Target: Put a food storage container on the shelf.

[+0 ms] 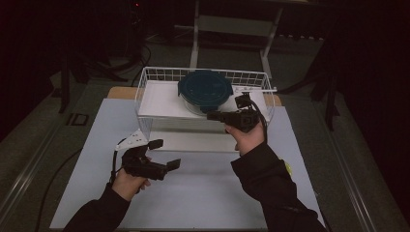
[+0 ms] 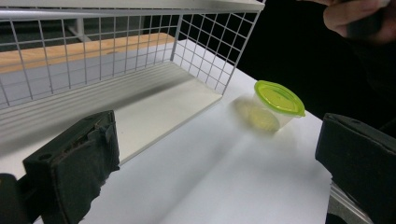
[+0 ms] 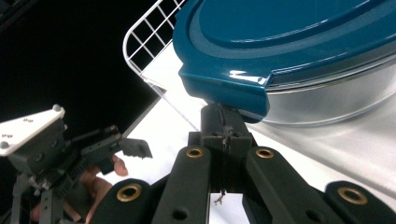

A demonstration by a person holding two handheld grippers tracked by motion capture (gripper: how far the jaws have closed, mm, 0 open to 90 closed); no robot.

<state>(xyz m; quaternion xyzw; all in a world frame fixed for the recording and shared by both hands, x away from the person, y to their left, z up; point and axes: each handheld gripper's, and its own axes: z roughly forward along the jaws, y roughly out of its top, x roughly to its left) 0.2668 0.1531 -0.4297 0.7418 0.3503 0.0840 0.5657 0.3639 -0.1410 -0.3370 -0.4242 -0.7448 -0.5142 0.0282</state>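
1. Status: the round glass container with the teal lid (image 1: pixel 205 91) sits inside the white wire basket (image 1: pixel 145 82), on the basket's white floor. Placement appears complete; what appears to remain is withdrawing the tool.
2. Right gripper (image 1: pixel 215 116): jaws pressed together with no gap, tips directly below the lid's corner tab (image 3: pixel 224 91) in the right gripper view. Whether they pinch the tab or merely touch its underside cannot be confirmed from this angle.
3. Left gripper (image 1: pixel 167 153): jaws spread wide, holding nothing, hovering over the bare table.
4. Remaining item: a small clear tub with a yellow-green lid (image 2: pixel 279 98) stands ahead of the left gripper, between its jaws in that view and outside the basket. It is probably next to be loaded.
5. Orientation: the container stands upright, lid upward. Being round, it has no long axis; the tab points toward the right gripper.
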